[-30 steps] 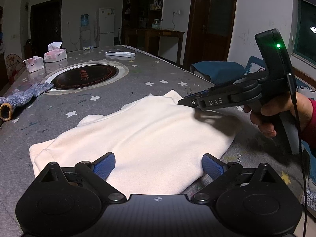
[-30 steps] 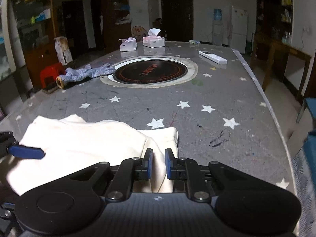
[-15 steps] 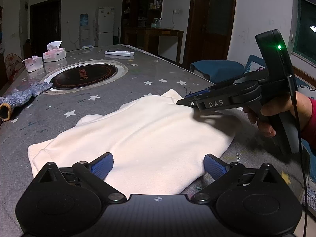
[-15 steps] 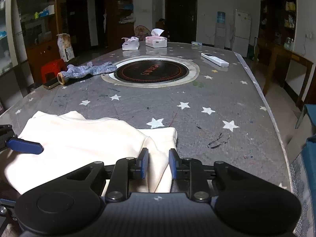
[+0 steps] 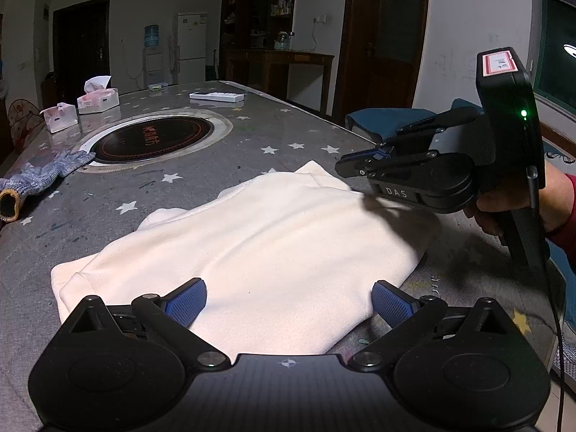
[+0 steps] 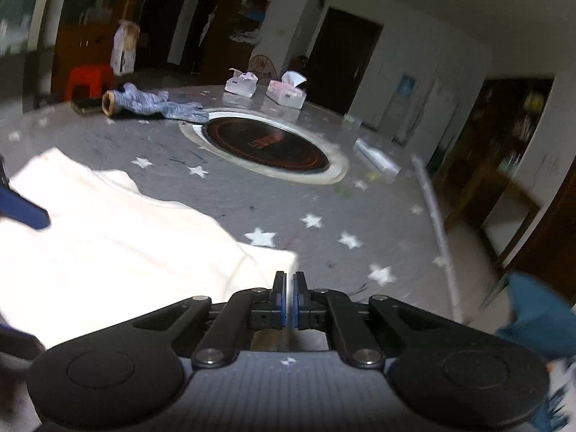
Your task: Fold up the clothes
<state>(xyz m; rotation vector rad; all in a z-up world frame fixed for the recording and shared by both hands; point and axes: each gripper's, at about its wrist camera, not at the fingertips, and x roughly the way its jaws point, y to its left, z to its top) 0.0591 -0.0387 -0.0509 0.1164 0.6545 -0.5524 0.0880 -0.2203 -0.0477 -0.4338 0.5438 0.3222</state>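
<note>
Folding is looking partly done: the cream garment (image 5: 273,237) is lying in a compact folded shape on the starry worktop (image 5: 295,136), with tidying or another fold likely remaining. Left tool (image 5: 288,300) is gaping wide over its near edge, gripping nothing. Right tool (image 6: 289,300), ajar earlier, has been closing and rolling, now pinched together empty

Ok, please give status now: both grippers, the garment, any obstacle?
Left gripper open, low over cream garment. Right gripper shut, empty, at its far corner. Nothing in the way.
</note>
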